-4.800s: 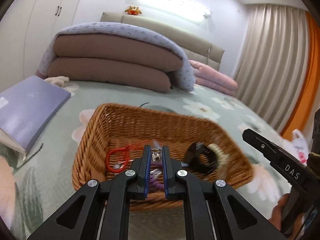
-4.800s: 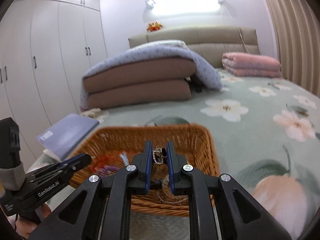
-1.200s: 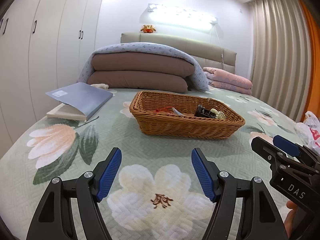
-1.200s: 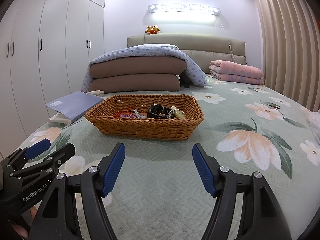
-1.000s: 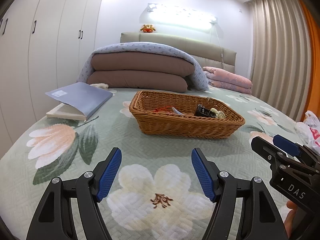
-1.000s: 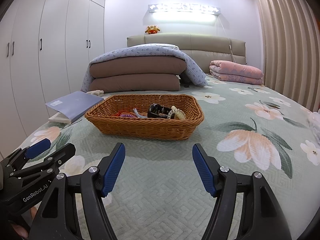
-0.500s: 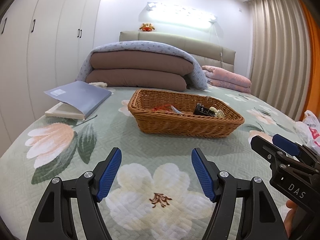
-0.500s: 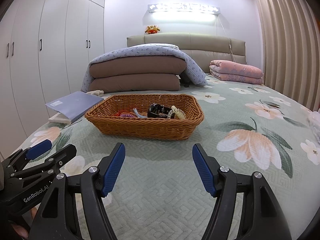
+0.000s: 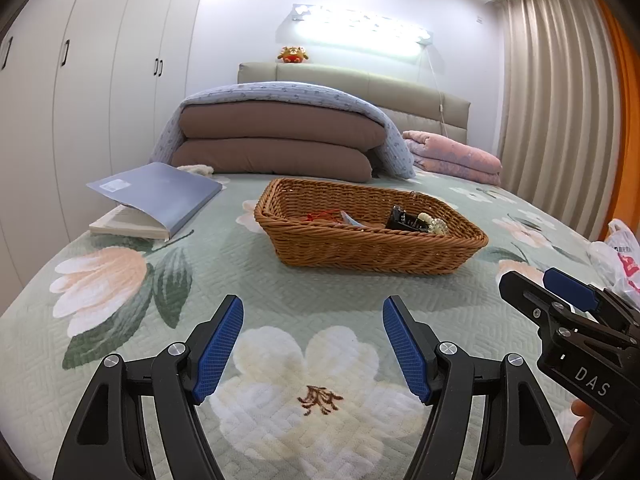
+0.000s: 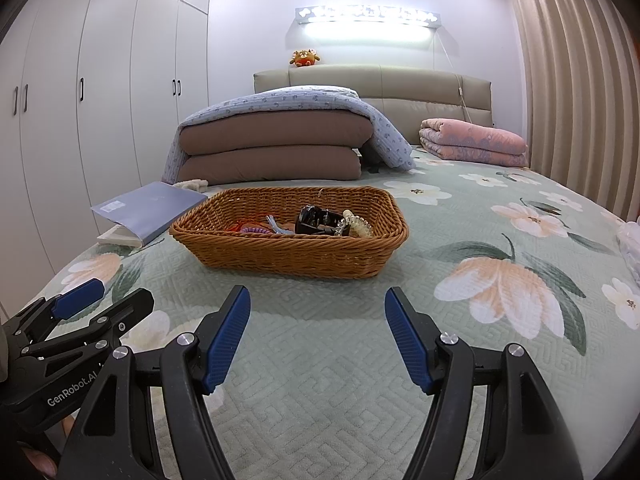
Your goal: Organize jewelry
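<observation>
A brown wicker basket (image 9: pixel 360 246) (image 10: pixel 292 254) stands on the flowered bedspread, well ahead of both grippers. It holds a red cord (image 9: pixel 324 216), a black clip (image 10: pixel 314 220), a clear coiled hair tie (image 10: pixel 356 224) and other small pieces. My left gripper (image 9: pixel 312 344) is open and empty, low over the bedspread. My right gripper (image 10: pixel 318 334) is open and empty too. Each gripper shows at the edge of the other's view: the right one (image 9: pixel 568 308), the left one (image 10: pixel 80 312).
A blue folder on a book (image 9: pixel 156 196) lies left of the basket. Folded brown quilts under a blue cover (image 9: pixel 280 144) and a pink blanket (image 9: pixel 452 156) lie behind it. White wardrobes (image 10: pixel 80 120) stand on the left, curtains (image 9: pixel 560 120) on the right, a plastic bag (image 9: pixel 620 256) at the right edge.
4.8 s ago both grippers were shut on jewelry over the basket. Both are now open, empty and pulled back. In the last second the views barely shift.
</observation>
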The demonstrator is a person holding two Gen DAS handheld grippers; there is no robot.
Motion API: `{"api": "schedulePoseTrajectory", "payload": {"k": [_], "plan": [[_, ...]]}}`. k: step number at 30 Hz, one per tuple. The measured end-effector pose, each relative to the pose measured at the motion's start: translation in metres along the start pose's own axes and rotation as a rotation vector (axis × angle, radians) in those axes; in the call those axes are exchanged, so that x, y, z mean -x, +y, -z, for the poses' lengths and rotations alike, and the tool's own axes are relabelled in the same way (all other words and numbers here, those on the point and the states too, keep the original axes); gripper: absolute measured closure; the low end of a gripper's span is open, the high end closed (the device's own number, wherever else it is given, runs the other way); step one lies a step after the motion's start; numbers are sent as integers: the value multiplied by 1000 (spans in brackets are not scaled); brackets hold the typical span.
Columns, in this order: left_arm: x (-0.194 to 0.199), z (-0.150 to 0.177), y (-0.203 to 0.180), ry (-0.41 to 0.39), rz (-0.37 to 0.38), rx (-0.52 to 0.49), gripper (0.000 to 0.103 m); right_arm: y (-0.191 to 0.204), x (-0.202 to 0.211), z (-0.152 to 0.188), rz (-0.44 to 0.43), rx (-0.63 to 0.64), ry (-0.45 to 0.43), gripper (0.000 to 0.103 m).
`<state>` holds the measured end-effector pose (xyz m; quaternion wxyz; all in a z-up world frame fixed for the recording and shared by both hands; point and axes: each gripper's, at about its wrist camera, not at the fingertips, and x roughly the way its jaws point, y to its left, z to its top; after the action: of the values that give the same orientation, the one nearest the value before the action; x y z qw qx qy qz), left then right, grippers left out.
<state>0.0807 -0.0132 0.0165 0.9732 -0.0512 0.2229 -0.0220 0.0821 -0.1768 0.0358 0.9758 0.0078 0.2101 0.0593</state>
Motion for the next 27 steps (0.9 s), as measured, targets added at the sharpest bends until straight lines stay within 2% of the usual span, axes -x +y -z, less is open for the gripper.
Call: {"api": "schedulePoseTrajectory", "payload": {"k": [27], "plan": [[5, 1, -4, -25, -5, -31, 29, 2, -2, 2, -2, 1, 5, 30]]}}
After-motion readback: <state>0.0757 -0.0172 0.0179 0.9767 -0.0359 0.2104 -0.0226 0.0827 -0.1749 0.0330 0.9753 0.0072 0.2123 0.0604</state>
